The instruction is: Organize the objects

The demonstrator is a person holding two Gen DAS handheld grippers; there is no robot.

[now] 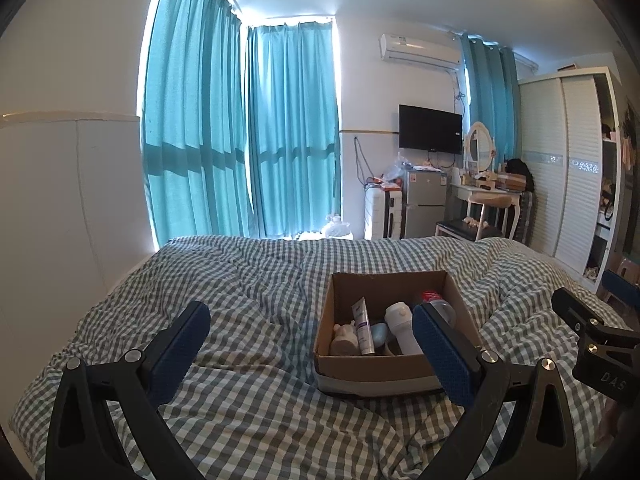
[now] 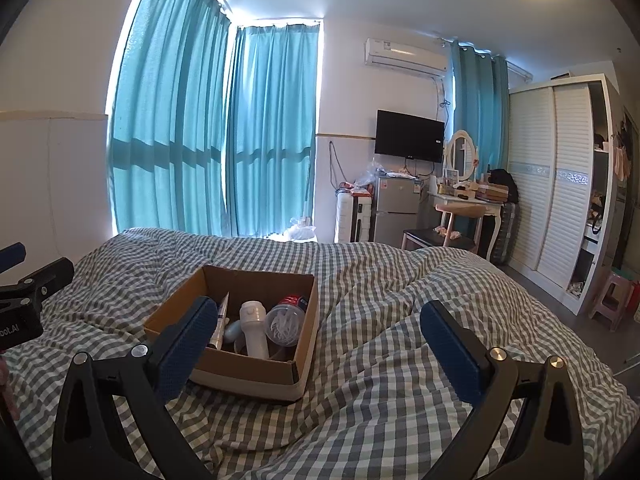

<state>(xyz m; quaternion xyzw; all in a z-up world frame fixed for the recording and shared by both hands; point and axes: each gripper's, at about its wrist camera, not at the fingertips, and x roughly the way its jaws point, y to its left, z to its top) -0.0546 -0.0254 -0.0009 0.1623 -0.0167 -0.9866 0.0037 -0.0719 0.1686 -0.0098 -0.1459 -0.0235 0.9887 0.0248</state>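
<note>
From the left wrist we see our left gripper (image 1: 310,330) spread wide and empty above the checked bed (image 1: 240,280), with the cardboard box (image 1: 372,372) just ahead holding a tube (image 1: 363,330) and a white bottle (image 1: 402,328). From the right wrist, our right gripper (image 2: 320,326) is equally wide and empty; the box (image 2: 244,376) sits front-left on the bed.

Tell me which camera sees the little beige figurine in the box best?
The left wrist view. There the beige figurine sits in plain sight in the cardboard box's near left corner, beside the white tube. In the right wrist view, the right claw's left finger covers that corner, so the figurine is hidden.
</note>
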